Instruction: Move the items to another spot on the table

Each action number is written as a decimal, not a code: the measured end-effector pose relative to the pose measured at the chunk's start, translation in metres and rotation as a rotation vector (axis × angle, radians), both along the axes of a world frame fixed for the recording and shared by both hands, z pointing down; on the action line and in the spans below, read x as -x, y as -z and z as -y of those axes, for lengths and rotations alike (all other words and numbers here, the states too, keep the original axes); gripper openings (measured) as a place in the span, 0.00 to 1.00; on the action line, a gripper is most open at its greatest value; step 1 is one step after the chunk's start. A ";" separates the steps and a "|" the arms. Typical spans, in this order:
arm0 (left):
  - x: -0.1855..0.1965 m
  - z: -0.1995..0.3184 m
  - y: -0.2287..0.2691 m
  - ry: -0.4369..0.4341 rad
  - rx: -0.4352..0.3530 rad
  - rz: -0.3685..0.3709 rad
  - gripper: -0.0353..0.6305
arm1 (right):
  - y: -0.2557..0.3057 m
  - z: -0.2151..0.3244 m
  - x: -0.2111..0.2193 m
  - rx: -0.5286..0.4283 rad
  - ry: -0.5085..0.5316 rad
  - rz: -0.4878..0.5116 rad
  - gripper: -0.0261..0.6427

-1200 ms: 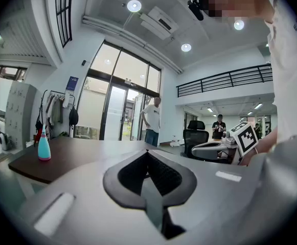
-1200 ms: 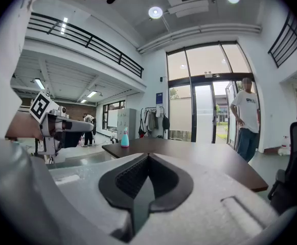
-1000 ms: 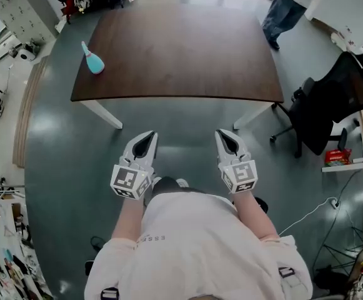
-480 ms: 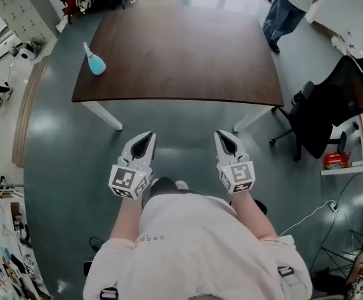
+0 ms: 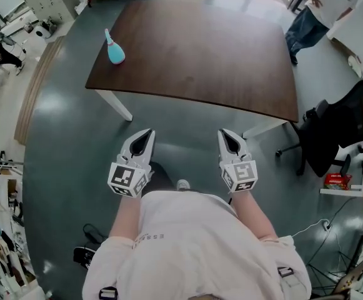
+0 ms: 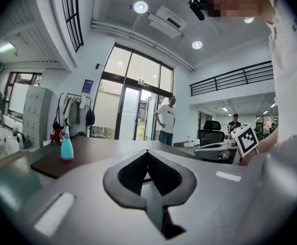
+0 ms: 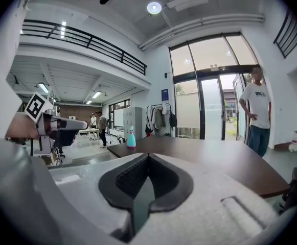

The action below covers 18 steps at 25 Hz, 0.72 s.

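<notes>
Since the earlier frame, the dark brown wooden table [image 5: 200,55] and the turquoise plastic spray bottle [image 5: 114,50] had shifted right in the head view, while both grippers kept their places.
That bottle stood upright near the table's far left corner, well apart from the white left gripper [image 5: 144,137], whose jaws were clenched together on nothing. The white right gripper [image 5: 227,137], likewise closed and empty, hung over the grey floor [image 5: 75,136] short of the table's near edge. The standing person in a white shirt [image 5: 328,5] was cut off at the upper right, and the bottle's nozzle was too small to make out.
</notes>
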<state>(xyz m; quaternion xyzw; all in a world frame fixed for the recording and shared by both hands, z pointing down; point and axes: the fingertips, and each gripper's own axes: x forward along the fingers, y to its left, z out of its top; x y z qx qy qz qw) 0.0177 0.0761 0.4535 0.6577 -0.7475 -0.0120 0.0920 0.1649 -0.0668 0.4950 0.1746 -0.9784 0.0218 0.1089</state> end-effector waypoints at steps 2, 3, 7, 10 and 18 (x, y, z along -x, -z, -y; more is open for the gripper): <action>0.018 -0.002 -0.001 0.019 -0.002 0.000 0.06 | -0.001 0.003 0.020 0.000 0.014 -0.002 0.03; 0.030 -0.005 -0.001 0.029 -0.001 -0.001 0.06 | -0.001 0.002 0.032 0.000 0.020 -0.003 0.03; 0.087 -0.018 -0.004 0.068 -0.002 -0.014 0.06 | -0.002 -0.004 0.092 -0.001 0.049 -0.010 0.03; 0.129 -0.017 -0.005 0.090 -0.002 -0.014 0.06 | -0.004 -0.002 0.135 0.006 0.066 -0.016 0.03; 0.258 -0.015 0.002 0.087 0.026 -0.012 0.07 | 0.002 0.000 0.270 0.037 0.074 -0.034 0.03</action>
